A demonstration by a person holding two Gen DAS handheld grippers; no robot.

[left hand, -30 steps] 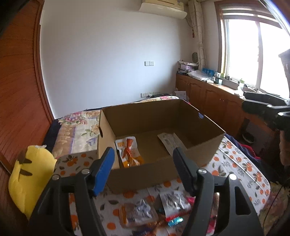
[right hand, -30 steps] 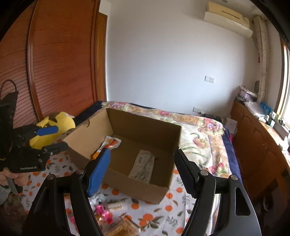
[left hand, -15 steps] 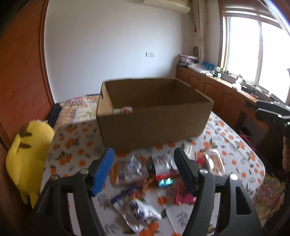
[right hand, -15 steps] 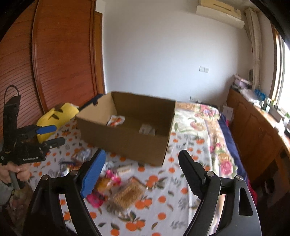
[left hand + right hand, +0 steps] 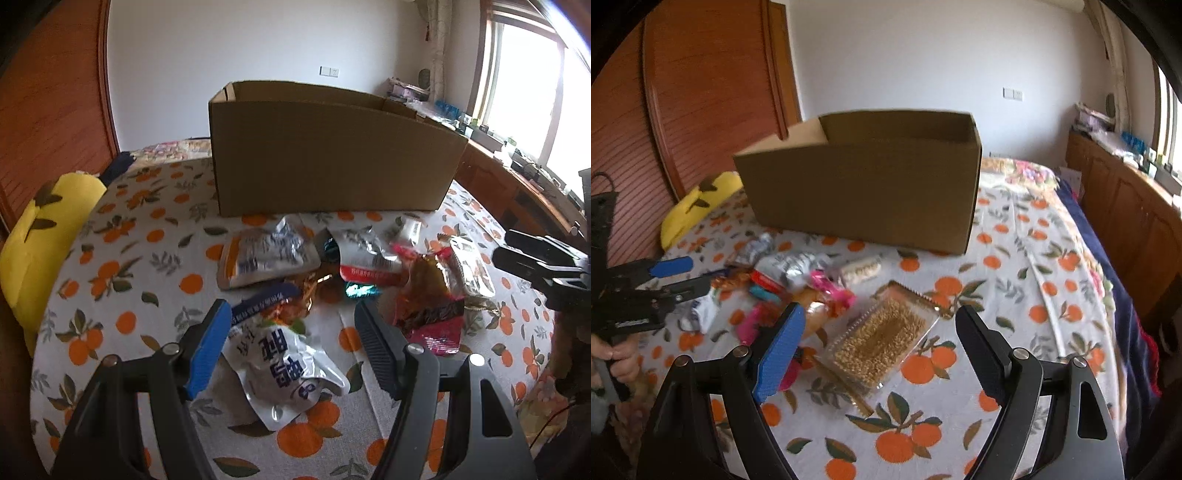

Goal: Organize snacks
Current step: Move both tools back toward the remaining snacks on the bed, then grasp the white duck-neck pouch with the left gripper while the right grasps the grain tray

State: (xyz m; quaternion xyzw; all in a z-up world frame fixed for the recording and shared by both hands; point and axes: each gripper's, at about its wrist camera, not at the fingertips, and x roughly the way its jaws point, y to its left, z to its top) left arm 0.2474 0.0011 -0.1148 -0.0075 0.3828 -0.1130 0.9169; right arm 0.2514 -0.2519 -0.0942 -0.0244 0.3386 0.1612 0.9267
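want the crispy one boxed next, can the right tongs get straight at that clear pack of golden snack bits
Probably yes. The clear pack lies flat on the orange-print cloth right ahead of the open, empty right tongs, at the pile's edge, with nothing on top. Only the pink wrapper lies close.

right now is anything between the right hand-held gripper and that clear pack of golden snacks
Nothing visible. The right hand-held gripper is open with the clear snack pack lying directly ahead between its fingers; the other snacks lie to its left, off that path.
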